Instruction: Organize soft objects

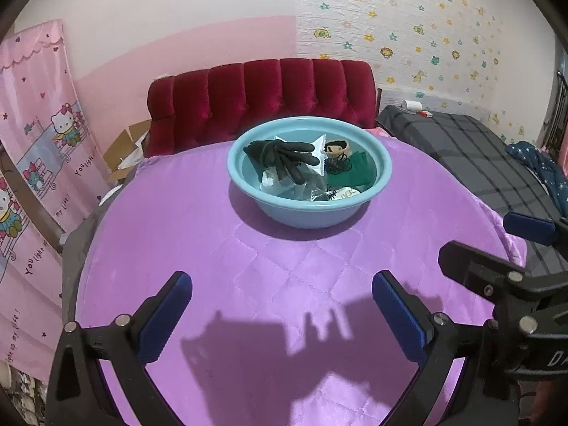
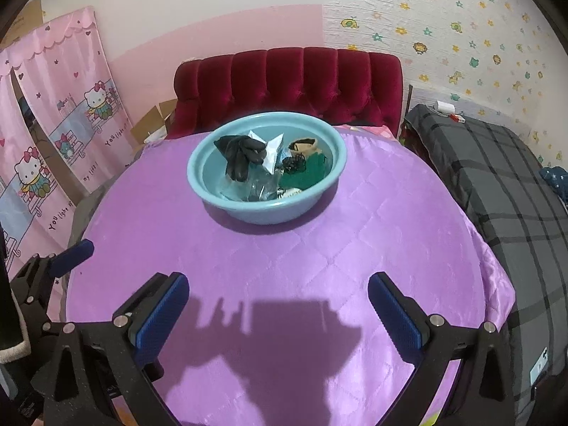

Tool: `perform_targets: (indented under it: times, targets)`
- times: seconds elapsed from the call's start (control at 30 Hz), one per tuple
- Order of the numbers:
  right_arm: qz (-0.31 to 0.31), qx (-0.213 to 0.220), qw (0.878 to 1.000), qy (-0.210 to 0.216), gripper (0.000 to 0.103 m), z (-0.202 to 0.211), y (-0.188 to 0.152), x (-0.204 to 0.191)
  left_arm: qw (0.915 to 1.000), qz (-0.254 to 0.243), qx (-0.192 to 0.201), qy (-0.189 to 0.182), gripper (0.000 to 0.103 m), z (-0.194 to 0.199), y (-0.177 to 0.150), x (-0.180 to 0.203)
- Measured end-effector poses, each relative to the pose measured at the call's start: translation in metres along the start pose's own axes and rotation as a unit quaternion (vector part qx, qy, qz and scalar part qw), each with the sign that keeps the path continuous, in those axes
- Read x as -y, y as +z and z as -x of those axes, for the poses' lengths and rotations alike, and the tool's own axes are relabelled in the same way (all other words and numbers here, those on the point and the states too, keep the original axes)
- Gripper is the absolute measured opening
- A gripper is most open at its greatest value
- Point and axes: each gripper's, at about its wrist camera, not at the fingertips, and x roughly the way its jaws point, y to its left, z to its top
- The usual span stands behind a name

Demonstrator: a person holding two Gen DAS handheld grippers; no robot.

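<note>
The soft objects are gathered in a light blue basin, which is taken here as the landmark. Inside it, toward its left side, a black glove is draped over crinkled clear plastic packets; toward its right a folded green cloth is seen, with a small tangle of black cord touching its upper edge and a beige slipper-like item at the far rim. A white piece with printed letters lies at the near rim.

All of this is judged to be light and limp. The glove is expected to sag and trail when lifted, so it is best pinched across the palm rather than by one finger. The green cloth is likely to unfold if taken by a corner; a fold edge is the safer hold. The plastic packets are judged slippery and crackly, and the cord may snag on its neighbours. The basin itself looks rigid and light, and could slide if nudged.

The left gripper and the right gripper are both held well short of the basin, on its near side, with fingers spread wide and nothing between them.

The basin is set on a purple quilted satin cover, judged smooth and yielding. Behind the basin a red tufted headboard is seen, to its left a pink cartoon curtain, to its right a grey plaid blanket below star-patterned wallpaper.
</note>
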Motion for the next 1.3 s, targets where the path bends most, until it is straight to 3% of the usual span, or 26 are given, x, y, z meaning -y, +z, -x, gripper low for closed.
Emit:
perform_targets:
  times: [1.3]
  targets:
    - [0.006, -0.009, 1.000, 0.002, 0.103, 0.004, -0.011, -0.012, 0.9999, 0.004, -0.014, -0.008, 0.103, 0.003, -0.010, -0.003]
